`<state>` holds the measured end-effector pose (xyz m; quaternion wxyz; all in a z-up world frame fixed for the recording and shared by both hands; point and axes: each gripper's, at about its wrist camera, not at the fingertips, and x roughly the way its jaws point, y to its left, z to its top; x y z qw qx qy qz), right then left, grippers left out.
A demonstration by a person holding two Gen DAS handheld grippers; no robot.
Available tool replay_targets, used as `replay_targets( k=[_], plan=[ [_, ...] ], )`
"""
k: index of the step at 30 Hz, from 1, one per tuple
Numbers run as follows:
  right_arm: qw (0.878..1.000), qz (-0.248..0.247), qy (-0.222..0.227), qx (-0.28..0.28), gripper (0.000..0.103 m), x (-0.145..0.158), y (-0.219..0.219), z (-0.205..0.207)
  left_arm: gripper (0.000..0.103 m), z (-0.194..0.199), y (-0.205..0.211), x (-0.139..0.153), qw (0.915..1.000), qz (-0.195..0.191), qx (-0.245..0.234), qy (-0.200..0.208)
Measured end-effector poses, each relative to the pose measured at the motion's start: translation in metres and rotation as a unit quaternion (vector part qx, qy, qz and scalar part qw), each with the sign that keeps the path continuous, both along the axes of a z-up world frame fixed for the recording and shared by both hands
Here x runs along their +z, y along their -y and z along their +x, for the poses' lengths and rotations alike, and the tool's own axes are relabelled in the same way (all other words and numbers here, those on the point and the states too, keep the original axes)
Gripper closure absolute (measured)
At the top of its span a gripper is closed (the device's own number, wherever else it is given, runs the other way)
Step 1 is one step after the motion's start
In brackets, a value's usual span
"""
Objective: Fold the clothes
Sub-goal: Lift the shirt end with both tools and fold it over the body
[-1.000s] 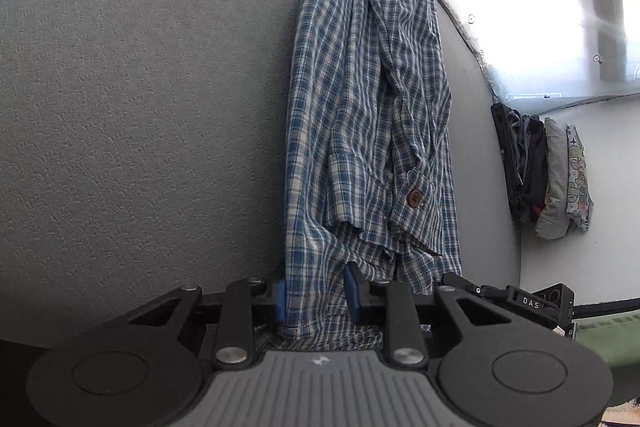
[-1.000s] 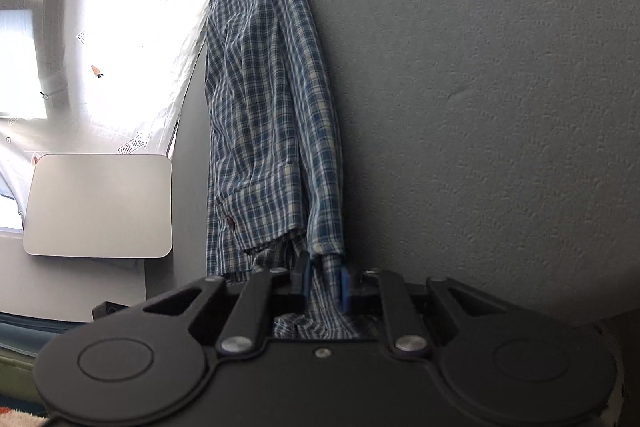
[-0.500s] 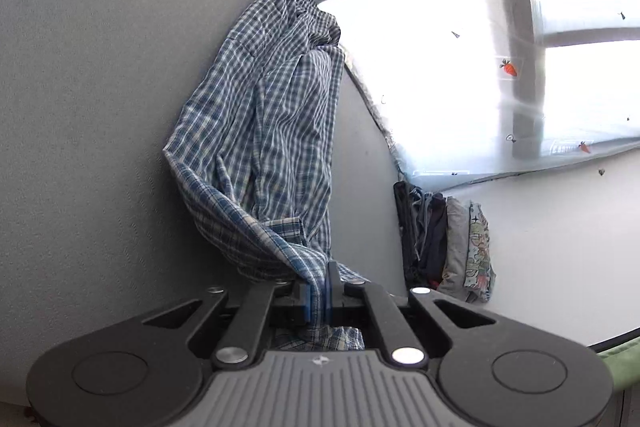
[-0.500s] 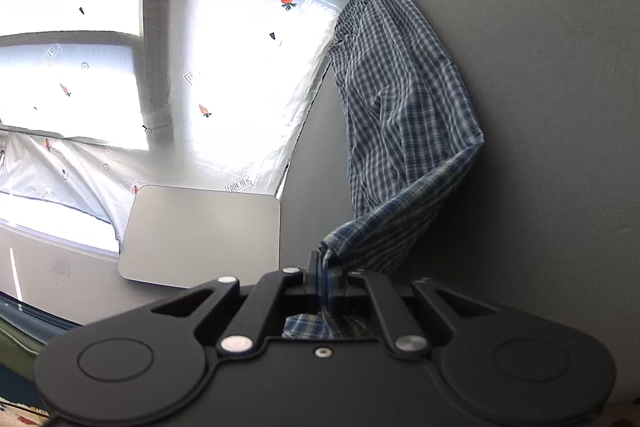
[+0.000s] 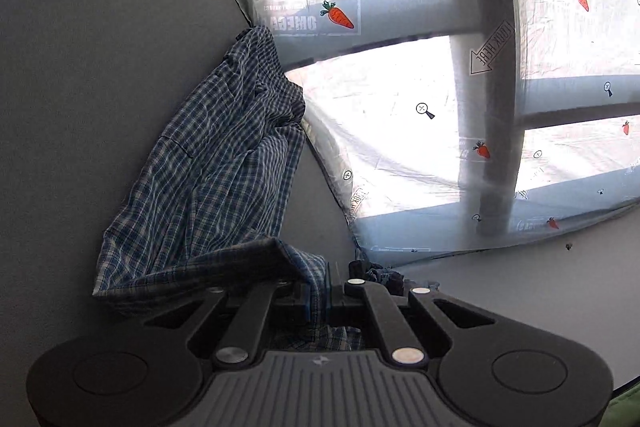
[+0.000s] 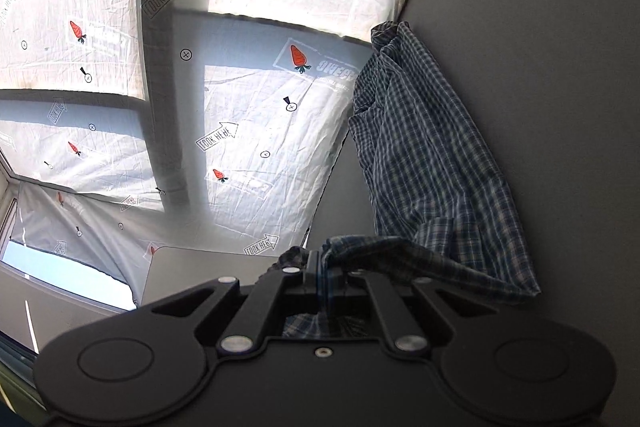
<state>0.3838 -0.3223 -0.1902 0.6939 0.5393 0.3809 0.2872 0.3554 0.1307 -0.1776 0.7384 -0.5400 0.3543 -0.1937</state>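
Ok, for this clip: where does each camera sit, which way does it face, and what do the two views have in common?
Left wrist: on the left gripper, looking along its fingers over the grey table at the plaid shirt and carrot-print curtain; the gripper body fills the bottom.
Right wrist: on the right gripper, facing the same way, shirt to the right, curtain to the left; only the gripper body shows.
Shared: the shirt, pinched by both grippers, the table and the curtain.

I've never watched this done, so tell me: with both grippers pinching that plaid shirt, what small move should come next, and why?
Probably carry the pinched end forward, toward the far end, and lay it down. The left gripper and right gripper are each shut on the plaid shirt, whose near end is lifted and curling back while the rest lies on the grey table, so the fold looks half made.
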Motion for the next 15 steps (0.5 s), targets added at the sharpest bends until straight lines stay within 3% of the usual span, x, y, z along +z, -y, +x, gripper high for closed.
replay_targets(
  k=[5,10,13,15],
  plan=[
    [0.999,-0.004,-0.040,-0.001,0.099,-0.023,0.000,0.055,0.097,0.051,-0.005,-0.020,0.9996,-0.002,0.004,-0.028],
    [0.994,0.015,-0.110,-0.021,0.094,-0.060,0.006,0.106,0.095,0.100,-0.009,-0.054,0.9961,-0.004,0.011,-0.087],
    [0.990,0.032,-0.134,-0.040,0.092,-0.078,0.009,0.129,0.082,0.123,-0.012,-0.072,0.9944,-0.008,0.020,-0.103],
    [0.990,0.018,-0.138,-0.036,0.092,-0.082,0.007,0.142,0.070,0.134,-0.014,-0.075,0.9943,-0.011,0.034,-0.100]
  ],
)
